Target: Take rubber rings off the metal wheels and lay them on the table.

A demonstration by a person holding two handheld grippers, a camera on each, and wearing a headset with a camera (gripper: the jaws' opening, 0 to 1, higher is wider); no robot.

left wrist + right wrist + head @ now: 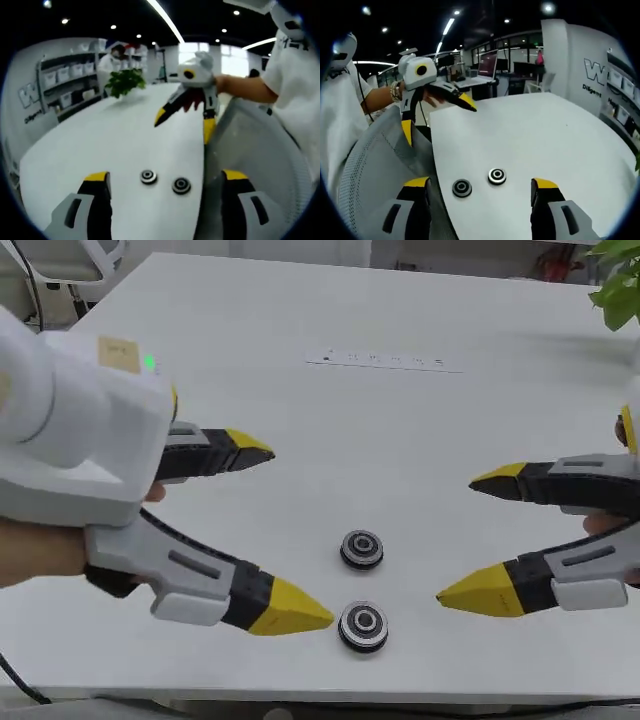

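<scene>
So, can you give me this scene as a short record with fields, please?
surface: white table
near wheel: flat on the table, close to the front edge
far wheel: just behind it, not touching
rings: black, on both wheels, none taken off yet
left gripper: open, left of the wheels, holds nothing
right gripper: open, right of the wheels, holds nothing

A far wheel [361, 549] sits just behind a near wheel [363, 626] on the table [420, 440].
</scene>
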